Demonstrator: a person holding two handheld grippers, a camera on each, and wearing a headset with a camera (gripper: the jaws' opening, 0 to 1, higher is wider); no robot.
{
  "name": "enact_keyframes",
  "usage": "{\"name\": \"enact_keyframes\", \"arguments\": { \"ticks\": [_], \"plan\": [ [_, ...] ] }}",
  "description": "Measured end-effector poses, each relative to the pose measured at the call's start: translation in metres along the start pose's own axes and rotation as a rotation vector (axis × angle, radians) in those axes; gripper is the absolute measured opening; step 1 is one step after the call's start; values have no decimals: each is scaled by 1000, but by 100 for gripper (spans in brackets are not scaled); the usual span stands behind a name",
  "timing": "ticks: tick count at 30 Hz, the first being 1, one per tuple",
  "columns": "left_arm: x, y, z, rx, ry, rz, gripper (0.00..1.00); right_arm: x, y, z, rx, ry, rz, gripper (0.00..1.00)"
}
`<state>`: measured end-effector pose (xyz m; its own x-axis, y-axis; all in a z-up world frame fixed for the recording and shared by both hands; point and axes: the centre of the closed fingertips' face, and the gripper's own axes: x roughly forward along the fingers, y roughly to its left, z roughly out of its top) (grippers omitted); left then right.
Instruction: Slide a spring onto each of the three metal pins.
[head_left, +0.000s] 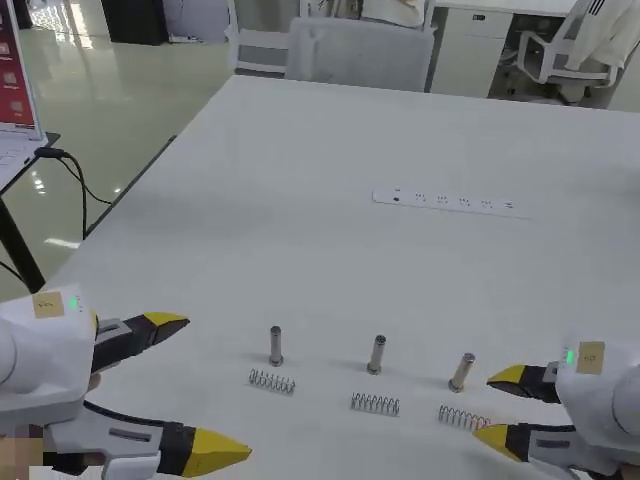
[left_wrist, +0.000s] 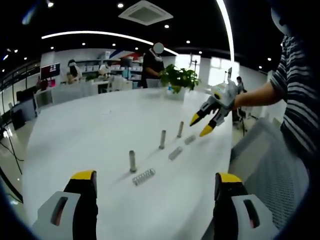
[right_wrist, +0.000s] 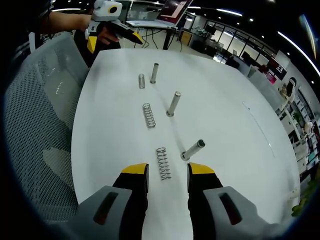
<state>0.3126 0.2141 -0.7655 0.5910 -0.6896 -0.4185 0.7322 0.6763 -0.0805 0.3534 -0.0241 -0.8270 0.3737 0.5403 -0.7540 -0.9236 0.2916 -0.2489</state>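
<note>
Most of the head view is taken up by the white table (head_left: 400, 140). The left gripper (head_left: 200, 388) is held spread wide and empty at lower left, and the right gripper (head_left: 494, 405) is parted with nothing pinched at lower right. Three metal pins (head_left: 377, 354) are stood in a row across the lower middle, a spring (head_left: 375, 403) laid just below each, none threaded yet. The rightmost spring (right_wrist: 164, 164), low centre in the right gripper view, could easily get squashed or flicked away if it's nipped off-centre, and its pin (right_wrist: 192, 149) knocked over.
</note>
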Motion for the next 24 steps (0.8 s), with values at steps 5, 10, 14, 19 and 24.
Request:
{"name": "enact_keyframes", "arguments": {
  "ticks": [5, 10, 14, 19, 24],
  "plan": [
    [-1, -1, 2, 8, -4, 1, 95, 5, 3, -3, -28, 21, 16, 26],
    [-1, -3, 2, 7, -1, -1, 95, 11, 4, -7, -66, 44, 30, 23],
    [-1, -5, 1, 9, 0, -5, 94, 15, 6, -9, -105, 64, 50, 20],
    [-1, -7, 1, 11, 1, -9, 94, 21, 9, -14, -145, 92, 68, 16],
    [-1, -10, 2, 16, 0, -15, 94, 24, 8, -18, -145, 111, 73, 13]
  ]
}}
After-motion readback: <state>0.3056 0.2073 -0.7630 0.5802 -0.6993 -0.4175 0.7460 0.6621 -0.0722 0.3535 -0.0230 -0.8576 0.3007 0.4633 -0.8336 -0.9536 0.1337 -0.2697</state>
